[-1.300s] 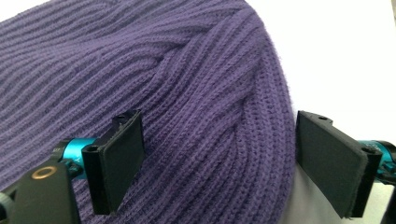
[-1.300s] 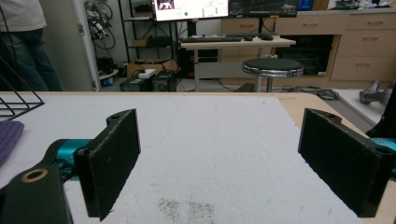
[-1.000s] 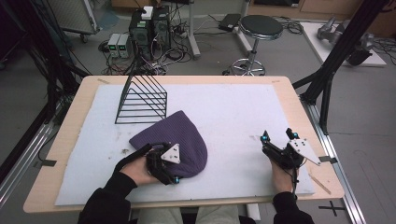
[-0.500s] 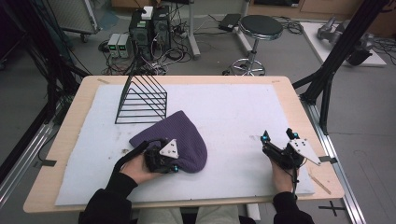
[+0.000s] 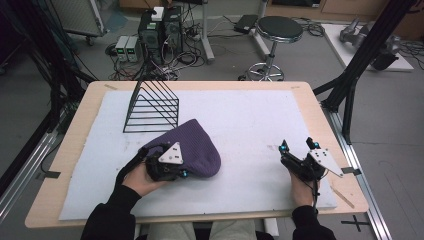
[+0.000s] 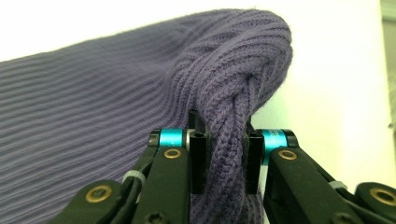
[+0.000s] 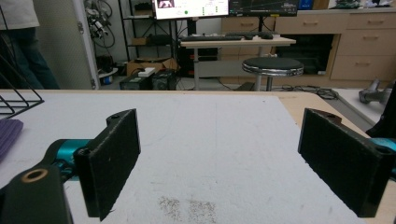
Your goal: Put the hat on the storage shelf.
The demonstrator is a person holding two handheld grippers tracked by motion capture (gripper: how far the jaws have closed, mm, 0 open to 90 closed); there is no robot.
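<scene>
The left gripper [image 5: 186,173] is clenched on a bunched fold of the purple knit hat [image 5: 192,145], which lies on the surface [image 5: 240,115] at 5 o'clock from the wire rack [image 5: 152,106]. The right gripper [image 5: 296,152], at 3 o'clock from the hat, rests with its jaws spread wide and nothing between them

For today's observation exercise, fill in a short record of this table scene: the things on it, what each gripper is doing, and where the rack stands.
surface: white mat on a wooden table
hat: purple knit hat, near the front left
left gripper: shut on the hat's rim, pinching a fold of it
right gripper: open, nothing between its jaws, low over the mat
rack: black wire rack, just behind the hat
</scene>
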